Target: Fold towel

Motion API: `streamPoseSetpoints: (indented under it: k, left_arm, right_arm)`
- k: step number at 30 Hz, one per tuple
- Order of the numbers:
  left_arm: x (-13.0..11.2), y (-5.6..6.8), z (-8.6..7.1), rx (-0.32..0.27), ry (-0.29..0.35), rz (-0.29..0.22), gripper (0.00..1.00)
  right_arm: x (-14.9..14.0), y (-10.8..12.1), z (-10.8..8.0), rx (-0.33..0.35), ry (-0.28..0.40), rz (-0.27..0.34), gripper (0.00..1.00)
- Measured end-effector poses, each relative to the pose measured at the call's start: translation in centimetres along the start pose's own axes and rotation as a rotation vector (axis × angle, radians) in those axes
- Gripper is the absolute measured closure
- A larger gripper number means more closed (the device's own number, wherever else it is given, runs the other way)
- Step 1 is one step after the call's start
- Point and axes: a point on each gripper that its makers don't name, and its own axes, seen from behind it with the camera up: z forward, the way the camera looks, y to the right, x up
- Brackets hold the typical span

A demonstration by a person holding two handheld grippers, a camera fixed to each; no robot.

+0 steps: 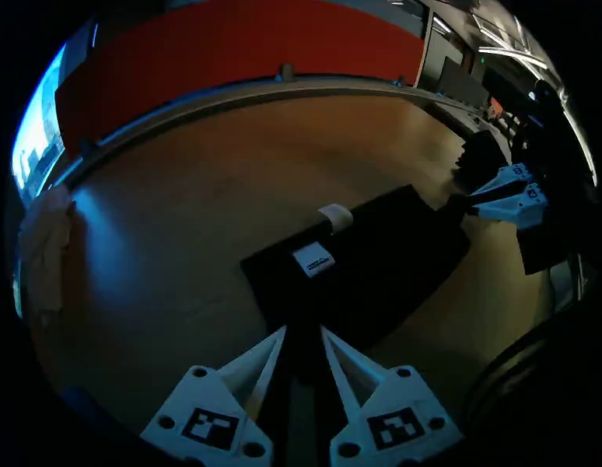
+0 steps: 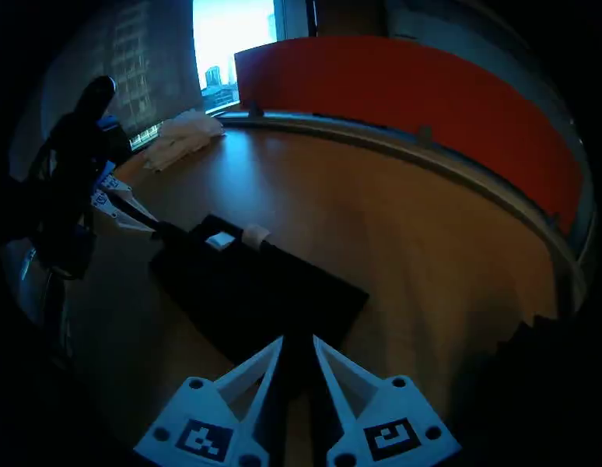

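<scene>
A dark towel [image 1: 379, 249] lies folded on the wooden tabletop [image 1: 169, 202], with two white tags [image 1: 313, 259] on its top. The left gripper [image 1: 302, 342] sits at one narrow end of the towel, its fingers [image 1: 258, 366] clenched on the dark edge that runs between them. The right gripper [image 2: 299, 346] grasps the opposite end the same way, cloth pinched between both fingers. Beyond the towel a red screen [image 1: 239, 47] lines the tabletop's far edge. A pale cloth [image 2: 180, 136] lies well apart from the towel.
</scene>
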Motion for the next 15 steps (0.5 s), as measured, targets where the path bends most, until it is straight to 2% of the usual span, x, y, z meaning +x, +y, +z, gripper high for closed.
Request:
streamPoseSetpoints:
  k: [8,15]
  left_arm:
    - [0.1,-0.9,2.1,0.022,-0.004,-0.001,0.78]
    - [0.6,-2.0,3.1,0.054,-0.002,0.012,0.70]
  right_arm:
    - [-0.8,1.4,2.0,-0.024,-0.027,0.030,0.88]
    - [-0.2,2.0,3.0,-0.037,-0.026,0.035,0.87]
